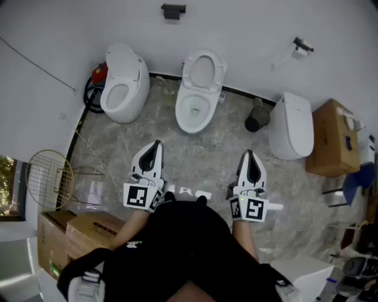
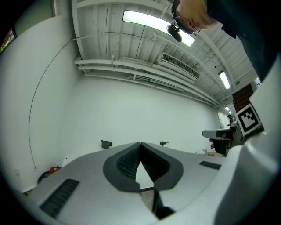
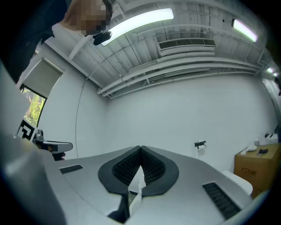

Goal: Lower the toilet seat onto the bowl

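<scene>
Three toilets stand along the white wall. The left toilet [image 1: 121, 88] has its lid tipped up. The right toilet [image 1: 292, 125] has its lid down. The middle toilet [image 1: 198, 94] is the one straight ahead between the two tools. Its toilet seat [image 1: 204, 71] is raised, leaning back toward the wall, and the bowl [image 1: 194, 111] lies open below it.

There are three cardboard boxes: one box [image 1: 332, 138] just beside the right toilet, and two boxes [image 1: 94, 231] touching each other at the lower left. A single wire rack [image 1: 51, 177] leans near the pair. One dark cylindrical container [image 1: 257, 119] sits on the marbled floor [image 1: 195, 156] between the middle and right toilets. A red object [image 1: 99, 73] shows behind the left toilet. Two fittings hang on the wall, a black bracket [image 1: 173, 10] and a paper-roll holder [image 1: 302, 46].

Two tongs are held out over the floor, well short of the toilets and touching none of them. The left tongs [image 1: 156, 144] are pressed together with nothing pinched, and their own view [image 2: 140, 146] shows only bare wall past the tips. The right tongs [image 1: 248, 153] are likewise pressed together and empty [image 3: 140, 149]. Both are aimed at the wall above the bowls.
</scene>
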Tool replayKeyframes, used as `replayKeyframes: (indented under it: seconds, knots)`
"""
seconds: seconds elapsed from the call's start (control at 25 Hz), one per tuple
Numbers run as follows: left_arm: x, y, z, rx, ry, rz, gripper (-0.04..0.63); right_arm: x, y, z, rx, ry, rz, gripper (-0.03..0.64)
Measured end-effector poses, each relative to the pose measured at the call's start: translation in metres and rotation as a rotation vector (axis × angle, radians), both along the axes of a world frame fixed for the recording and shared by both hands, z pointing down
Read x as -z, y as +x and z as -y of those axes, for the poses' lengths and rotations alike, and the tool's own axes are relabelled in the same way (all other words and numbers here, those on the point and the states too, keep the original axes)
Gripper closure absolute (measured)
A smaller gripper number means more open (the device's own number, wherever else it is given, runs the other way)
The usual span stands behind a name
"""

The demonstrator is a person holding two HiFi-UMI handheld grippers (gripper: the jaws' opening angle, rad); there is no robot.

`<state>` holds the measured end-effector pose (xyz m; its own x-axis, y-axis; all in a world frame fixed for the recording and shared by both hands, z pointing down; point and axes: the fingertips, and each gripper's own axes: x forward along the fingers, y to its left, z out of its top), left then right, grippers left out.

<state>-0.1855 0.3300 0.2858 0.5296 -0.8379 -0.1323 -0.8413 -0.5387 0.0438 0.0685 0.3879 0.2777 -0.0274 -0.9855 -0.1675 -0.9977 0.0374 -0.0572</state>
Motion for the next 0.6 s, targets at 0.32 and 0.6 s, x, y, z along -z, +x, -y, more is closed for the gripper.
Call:
replayKeyframes:
  seconds: [0.32,0.6]
  knots:
    - [0.0029,-0.0002,0.006,0.0,0.0,-0.004,0.591,-0.0031,-0.0017,0.0073,0.005,-0.012,0.0,0.601]
    - [0.0018,-0.0019,0.0063,0.006,-0.006,0.01,0.591,-0.0039,-0.0042,0.0093,0.008,-0.01,0.005,0.6]
